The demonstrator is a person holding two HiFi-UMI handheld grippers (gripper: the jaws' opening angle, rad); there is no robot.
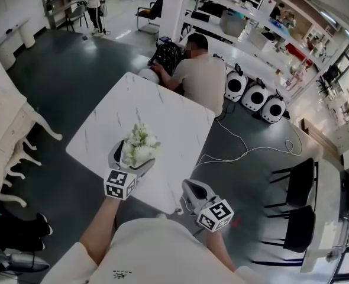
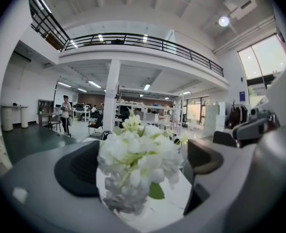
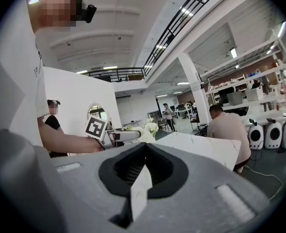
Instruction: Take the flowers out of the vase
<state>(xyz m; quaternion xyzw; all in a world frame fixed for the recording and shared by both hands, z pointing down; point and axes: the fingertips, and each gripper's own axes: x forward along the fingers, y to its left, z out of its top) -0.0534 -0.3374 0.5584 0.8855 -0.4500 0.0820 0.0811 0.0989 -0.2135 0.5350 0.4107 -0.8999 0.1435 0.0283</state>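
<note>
Flowers point(image 1: 140, 144), a white bunch with green leaves, stand near the lower left edge of the white marble tabletop point(image 1: 162, 108), just left of centre in the head view. From above, the blooms hide the vase. In the left gripper view a greyish mass under the flowers point(image 2: 135, 154) may be the vase, but I cannot tell.

I judge the task barely begun, as nothing shows the bunch lifted or laid aside. The left gripper point(image 1: 131, 157) is at the flowers with its jaws apart, one dark pad on each side of the blooms, and I cannot tell whether either pad touches them. What is left is to close on the stems or the bunch, draw it up and out, and set it down.

The right gripper point(image 1: 189, 189) hangs at the near corner of the tabletop, lower centre of the head view and well apart from the flowers. Its jaws are together with nothing I can name between them. With that gripper idle, I see nothing steadying the vase, so it could tip or come up with the stems.

A seated person point(image 1: 201, 76) is bent over something at the far side of the tabletop, towards the top of the frame. Beyond them to the right, three white rounded machines point(image 1: 254, 96) sit on the floor, and a pale cable point(image 1: 245, 149) trails across it. Black chairs point(image 1: 293, 182) stand at the right. None of these lies between my grippers and the bunch.
</note>
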